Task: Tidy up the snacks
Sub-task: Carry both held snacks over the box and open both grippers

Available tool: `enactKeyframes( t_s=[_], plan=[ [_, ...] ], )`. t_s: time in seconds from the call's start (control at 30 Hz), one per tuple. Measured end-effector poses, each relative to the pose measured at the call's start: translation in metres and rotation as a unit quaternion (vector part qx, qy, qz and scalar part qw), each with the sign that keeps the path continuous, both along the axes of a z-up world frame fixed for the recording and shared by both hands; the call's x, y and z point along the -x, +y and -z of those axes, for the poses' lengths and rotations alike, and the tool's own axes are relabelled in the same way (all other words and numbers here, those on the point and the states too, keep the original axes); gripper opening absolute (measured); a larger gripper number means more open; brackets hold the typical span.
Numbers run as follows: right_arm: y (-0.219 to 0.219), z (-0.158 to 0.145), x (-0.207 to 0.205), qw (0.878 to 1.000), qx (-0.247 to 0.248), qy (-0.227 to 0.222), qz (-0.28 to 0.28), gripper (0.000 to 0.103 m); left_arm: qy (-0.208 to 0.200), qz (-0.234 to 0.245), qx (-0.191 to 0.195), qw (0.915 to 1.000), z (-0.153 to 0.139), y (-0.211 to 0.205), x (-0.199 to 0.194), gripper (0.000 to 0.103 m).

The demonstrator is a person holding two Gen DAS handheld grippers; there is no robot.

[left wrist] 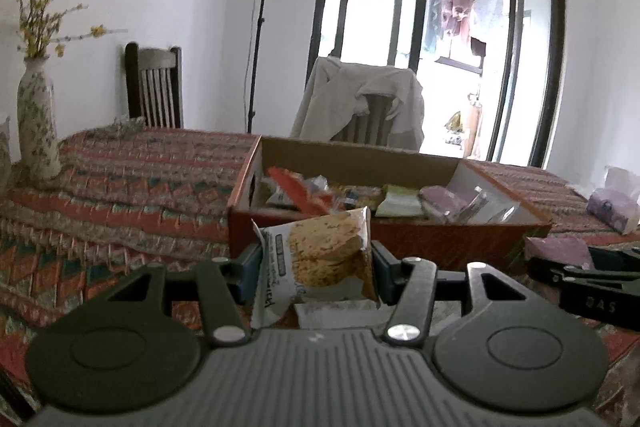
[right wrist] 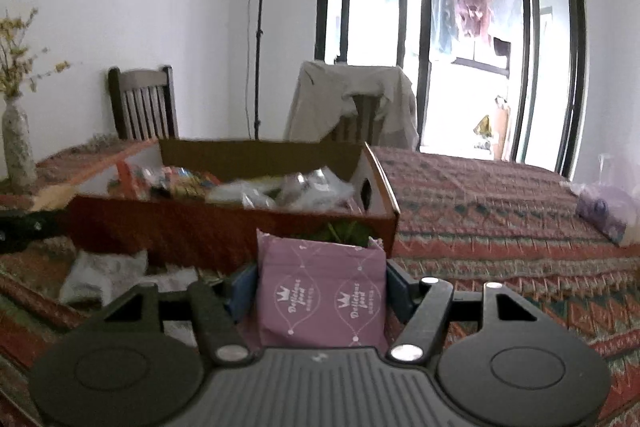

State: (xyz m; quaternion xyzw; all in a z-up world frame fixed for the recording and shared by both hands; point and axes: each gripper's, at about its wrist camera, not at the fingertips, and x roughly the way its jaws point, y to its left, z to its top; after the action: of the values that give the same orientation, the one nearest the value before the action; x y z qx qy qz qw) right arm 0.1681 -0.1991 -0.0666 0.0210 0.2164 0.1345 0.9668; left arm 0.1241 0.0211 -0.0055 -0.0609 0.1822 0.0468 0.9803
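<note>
Left hand-held gripper is grasping a white cookie packet, its blue pads pressing the packet's two sides; the packet is standing upright between the fingers, just in front of the near wall of the cardboard box. Right hand-held gripper is clenching a purple snack packet, pads touching both edges, the packet sitting upright and facing the camera, again just short of the box. The box is lying open on the surface, which is wearing a red patterned cloth, and is holding a jumble of wrapped snacks: a red one at the left, pale green and purple ones toward the right. Another white packet is lying on the cloth in front of the box, seen from the right wrist. A clear bag of purple packets is sitting well apart at the far right. A flowered vase is standing at the left edge.
</note>
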Motion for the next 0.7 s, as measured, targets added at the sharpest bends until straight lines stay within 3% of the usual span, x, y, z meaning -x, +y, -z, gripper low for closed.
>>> enactKeyframes(
  t_s=[0.37, 0.7],
  plan=[
    [0.018, -0.051, -0.031, 0.998, -0.017, -0.050, -0.023, 0.066, -0.034, 0.003, -0.036, 0.9988, -0.045, -0.015, -0.035, 0.056],
    [0.028, -0.062, -0.090, 0.998, -0.038, -0.048, -0.011, 0.066, -0.047, -0.014, -0.037, 0.9981, -0.063, -0.018, -0.088, 0.056]
  ],
)
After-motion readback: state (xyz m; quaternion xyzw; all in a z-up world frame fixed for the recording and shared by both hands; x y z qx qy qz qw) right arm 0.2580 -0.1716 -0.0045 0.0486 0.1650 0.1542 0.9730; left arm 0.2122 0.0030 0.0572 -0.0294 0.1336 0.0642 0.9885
